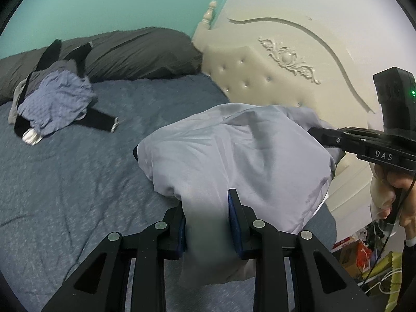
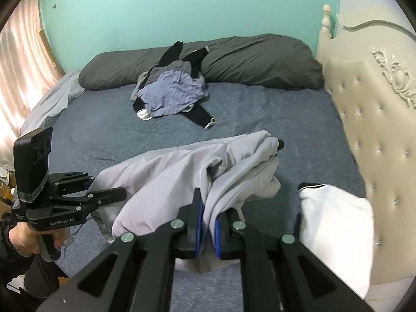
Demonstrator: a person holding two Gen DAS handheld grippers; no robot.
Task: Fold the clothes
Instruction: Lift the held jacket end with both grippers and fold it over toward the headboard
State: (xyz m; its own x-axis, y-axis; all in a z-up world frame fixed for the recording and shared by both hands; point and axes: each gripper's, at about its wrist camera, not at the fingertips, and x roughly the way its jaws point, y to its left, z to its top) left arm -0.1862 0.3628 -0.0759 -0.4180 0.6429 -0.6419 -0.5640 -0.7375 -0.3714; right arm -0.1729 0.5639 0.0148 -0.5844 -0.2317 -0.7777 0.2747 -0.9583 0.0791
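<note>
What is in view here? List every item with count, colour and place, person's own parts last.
shirt: one, pale grey, lifted over the near side of the bed, held by both grippers.
clothes pile: one, blue, grey and black, far side by the pillow.
pillow: one, dark grey, along the green wall.
bedspread: one, blue, covering the bed.
headboard: one, cream, tufted, at right.
white garment: one, white, beside the headboard.
curtain: one, pink, far left.
left gripper: one, black, shut on shirt.
right gripper: one, black, shut on shirt.
</note>
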